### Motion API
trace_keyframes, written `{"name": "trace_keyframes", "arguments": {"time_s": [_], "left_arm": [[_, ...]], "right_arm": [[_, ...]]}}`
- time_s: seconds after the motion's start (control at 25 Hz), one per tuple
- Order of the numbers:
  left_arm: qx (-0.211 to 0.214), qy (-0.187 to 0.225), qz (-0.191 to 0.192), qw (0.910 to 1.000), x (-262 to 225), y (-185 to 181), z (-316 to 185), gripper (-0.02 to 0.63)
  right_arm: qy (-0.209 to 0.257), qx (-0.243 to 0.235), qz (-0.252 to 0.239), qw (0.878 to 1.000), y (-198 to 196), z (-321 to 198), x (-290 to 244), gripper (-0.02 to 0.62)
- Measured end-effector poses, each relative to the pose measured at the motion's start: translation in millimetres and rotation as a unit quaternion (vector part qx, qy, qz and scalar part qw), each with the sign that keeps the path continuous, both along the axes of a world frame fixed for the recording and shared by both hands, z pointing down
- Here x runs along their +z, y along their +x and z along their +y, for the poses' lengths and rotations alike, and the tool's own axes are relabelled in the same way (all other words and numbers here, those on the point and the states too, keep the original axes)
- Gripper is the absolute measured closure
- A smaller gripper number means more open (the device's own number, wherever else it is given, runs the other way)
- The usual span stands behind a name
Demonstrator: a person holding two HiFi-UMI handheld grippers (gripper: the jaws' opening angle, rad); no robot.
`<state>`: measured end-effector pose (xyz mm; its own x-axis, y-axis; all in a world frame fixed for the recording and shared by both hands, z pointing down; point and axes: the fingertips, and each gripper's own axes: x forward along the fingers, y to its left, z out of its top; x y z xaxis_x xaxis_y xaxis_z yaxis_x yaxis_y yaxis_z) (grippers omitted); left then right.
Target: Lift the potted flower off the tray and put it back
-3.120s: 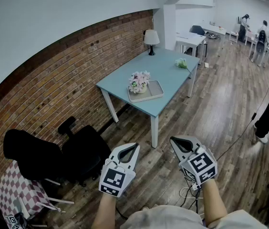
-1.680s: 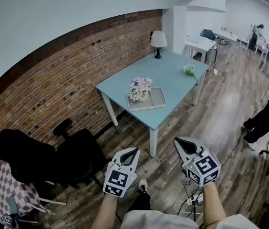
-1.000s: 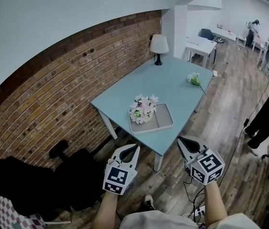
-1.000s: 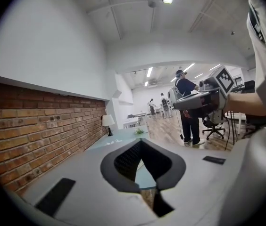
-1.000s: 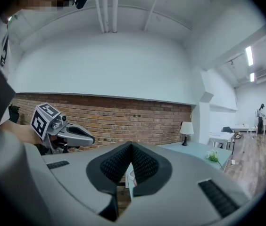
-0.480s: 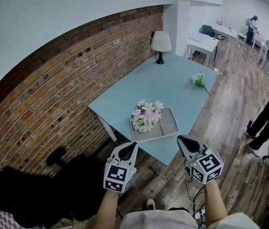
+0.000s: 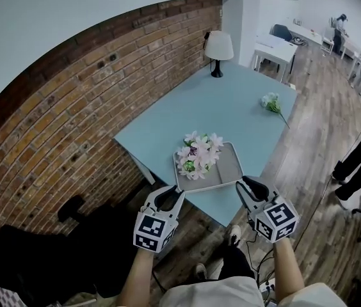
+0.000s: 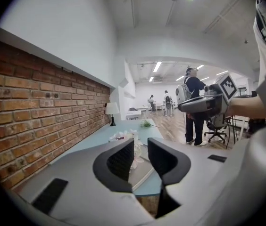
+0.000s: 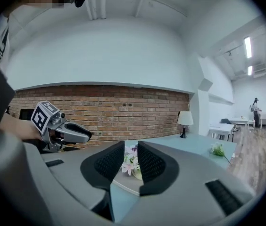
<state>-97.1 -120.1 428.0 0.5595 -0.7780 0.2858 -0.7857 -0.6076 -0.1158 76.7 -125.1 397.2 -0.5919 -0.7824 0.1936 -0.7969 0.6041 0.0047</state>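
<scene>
Blue surface [image 7: 232, 101] beside brick wall [image 7: 72, 107], mid-frame; potted flower [image 7: 198, 155] stood on the tray [image 7: 230, 165], left end. Left gripper [image 7: 169, 194] and right gripper [image 7: 249, 185] below it, jaws just opened narrowly, empty. Approach step, by my reading; next, reach the pot.

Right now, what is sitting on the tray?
The potted flower stands on the tray's left half; the right half is bare. The blooms cover the pot from above, so its footing cannot be seen.
</scene>
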Motion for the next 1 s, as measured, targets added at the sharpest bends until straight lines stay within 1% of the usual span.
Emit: {"name": "trace_keyframes", "arguments": {"time_s": [0.12, 0.2, 0.28, 0.4, 0.44, 0.64, 0.88, 1.0], "left_arm": [[0.009, -0.017, 0.004, 0.9998, 15, 3, -13, 0.468], [0.013, -0.032, 0.017, 0.9992, 27, 4, -24, 0.468], [0.010, -0.044, 0.029, 0.9986, 39, 5, -36, 0.468], [0.011, -0.053, 0.028, 0.9981, 58, 8, -55, 0.457], [0.012, -0.056, 0.028, 0.9980, 65, 9, -62, 0.445], [-0.003, -0.060, 0.041, 0.9973, 90, 7, -97, 0.425], [-0.011, -0.080, 0.050, 0.9955, 120, 2, -133, 0.380], [-0.014, -0.088, 0.059, 0.9942, 136, -5, -144, 0.370]], "right_arm": [[-0.016, -0.016, -0.002, 1.000, -3, -18, 15, 0.454], [-0.025, -0.029, -0.002, 0.999, -6, -31, 25, 0.453], [-0.037, -0.045, 0.000, 0.998, -9, -46, 37, 0.425], [-0.052, -0.067, 0.003, 0.996, -13, -71, 56, 0.379], [-0.057, -0.074, 0.005, 0.996, -14, -79, 63, 0.375], [-0.087, -0.109, 0.018, 0.990, -21, -115, 101, 0.333], [-0.117, -0.131, 0.033, 0.984, -26, -155, 146, 0.318], [-0.132, -0.132, 0.033, 0.982, -24, -170, 165, 0.314]]}}
